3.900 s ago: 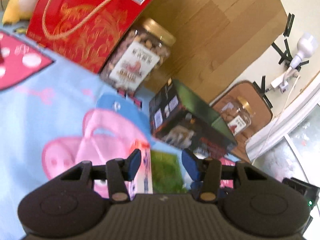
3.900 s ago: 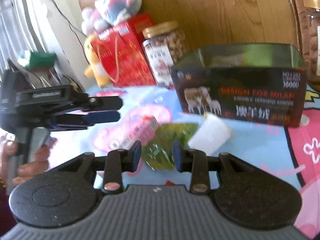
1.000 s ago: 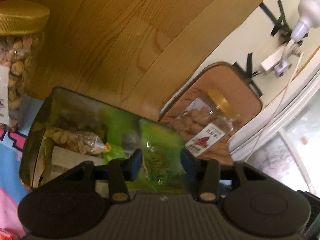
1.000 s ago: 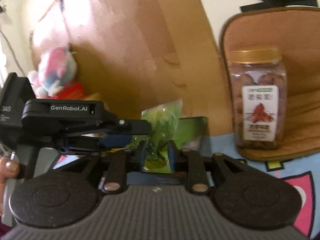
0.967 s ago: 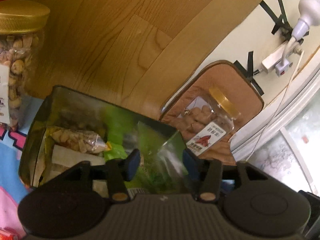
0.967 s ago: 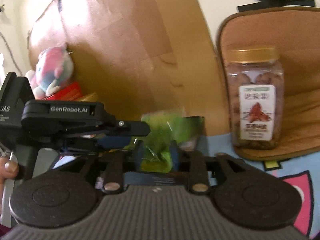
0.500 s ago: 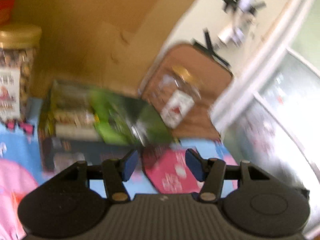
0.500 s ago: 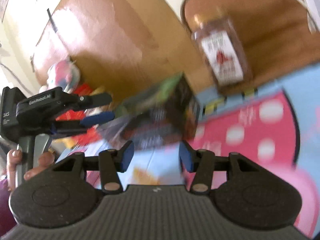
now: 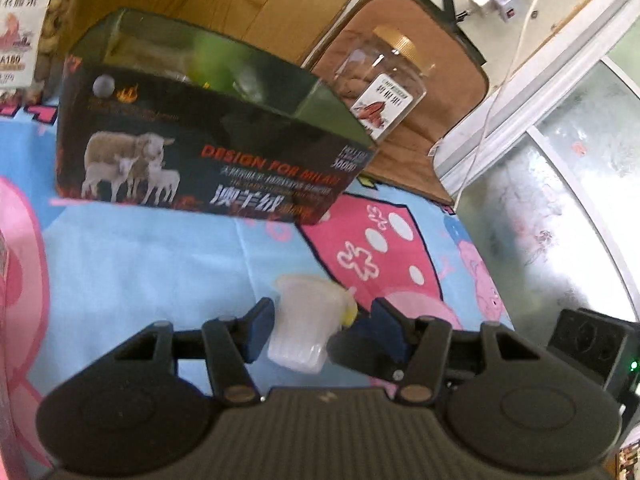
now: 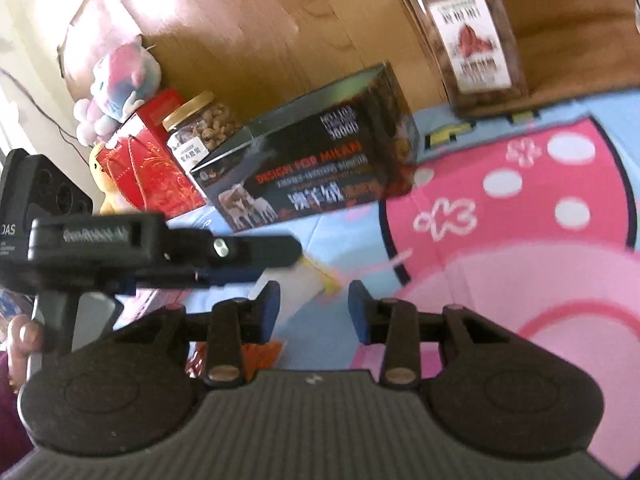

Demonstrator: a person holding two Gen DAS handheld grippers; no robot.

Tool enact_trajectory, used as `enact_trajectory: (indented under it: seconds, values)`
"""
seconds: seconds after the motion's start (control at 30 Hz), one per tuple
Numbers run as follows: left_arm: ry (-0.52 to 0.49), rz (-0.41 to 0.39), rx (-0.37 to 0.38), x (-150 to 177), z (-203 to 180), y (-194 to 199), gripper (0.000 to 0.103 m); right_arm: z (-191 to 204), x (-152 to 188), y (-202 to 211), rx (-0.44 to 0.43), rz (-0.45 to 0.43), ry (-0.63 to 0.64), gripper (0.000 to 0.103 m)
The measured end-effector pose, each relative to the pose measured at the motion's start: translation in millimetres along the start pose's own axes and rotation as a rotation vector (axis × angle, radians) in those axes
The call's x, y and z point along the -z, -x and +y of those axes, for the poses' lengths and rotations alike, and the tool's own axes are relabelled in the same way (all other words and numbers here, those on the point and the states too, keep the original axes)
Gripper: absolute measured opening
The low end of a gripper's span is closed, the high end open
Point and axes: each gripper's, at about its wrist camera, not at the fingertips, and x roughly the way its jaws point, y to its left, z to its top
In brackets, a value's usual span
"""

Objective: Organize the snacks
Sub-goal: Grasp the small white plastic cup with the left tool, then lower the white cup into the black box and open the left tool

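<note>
A white jelly cup [image 9: 301, 322] is lying on its side on the cartoon-print cloth [image 9: 132, 256], sitting between my left gripper's [image 9: 322, 326] blue pads, which are standing apart and not pressing it. I am seeing the dark open-topped box [image 9: 208, 152] just behind it, with green packets inside. My right gripper [image 10: 314, 308] is closing its jaws with nothing between them; the cup's edge is showing just beyond its left pad. A nut jar [image 9: 386, 84] is resting on a brown cushion [image 9: 452, 80] behind the box.
</note>
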Motion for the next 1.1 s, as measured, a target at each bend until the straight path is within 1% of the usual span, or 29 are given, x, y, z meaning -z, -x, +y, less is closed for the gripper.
enact_trajectory:
  seconds: [0.2,0.27,0.3,0.4,0.43,0.47,0.5,0.6,0.67,0.77,0.87,0.93,1.0,1.1]
  values:
    - [0.101,-0.021,0.032,9.6,16.9,8.3,0.054,3.3,3.9,-4.6,-0.034,0.004,0.014,0.042]
    - [0.115,-0.026,0.034,11.2,19.9,11.2,0.054,4.0,5.9,-6.2,-0.042,0.009,0.006,0.043]
    - [0.116,-0.027,0.033,11.6,19.7,12.6,0.054,4.0,6.1,-7.2,-0.046,0.01,0.0,0.045]
    - [0.101,-0.032,0.019,14.3,17.0,14.2,0.051,8.7,6.7,-12.8,-0.068,0.031,-0.002,0.047]
    - [0.098,-0.036,0.017,15.3,16.5,14.3,0.051,11.4,7.0,-13.3,-0.072,0.033,0.005,0.046]
    - [0.098,-0.042,0.009,15.7,16.1,14.7,0.047,15.0,7.3,-15.4,-0.074,0.036,0.019,0.042]
    - [0.102,-0.041,0.002,15.6,16.2,15.1,0.044,18.4,7.4,-17.0,-0.073,0.04,0.03,0.042]
    - [0.142,-0.047,0.046,12.1,18.8,21.8,0.044,27.5,4.4,-15.0,-0.062,0.019,0.072,0.04]
    - [0.127,-0.074,0.058,4.6,13.9,31.3,0.044,35.0,0.4,-10.4,-0.061,-0.013,0.11,0.04]
    - [0.077,-0.13,0.05,-10.0,1.3,45.5,0.044,45.5,-12.0,-5.0,-0.072,-0.071,0.153,0.04]
    - [0.042,-0.17,0.041,-31.8,-6.0,55.0,0.044,53.1,-28.4,-4.2,-0.085,-0.129,0.182,0.04]
    - [0.018,-0.196,0.022,-46.7,-9.0,56.0,0.044,57.9,-40.3,-8.1,-0.083,-0.161,0.202,0.04]
    - [-0.004,-0.219,-0.013,-62.0,-10.1,53.4,0.045,60.7,-51.9,-15.8,-0.076,-0.19,0.223,0.039]
    - [0.002,-0.228,-0.053,-80.9,-3.0,45.3,0.046,59.6,-69.3,-36.3,-0.062,-0.201,0.218,0.04]
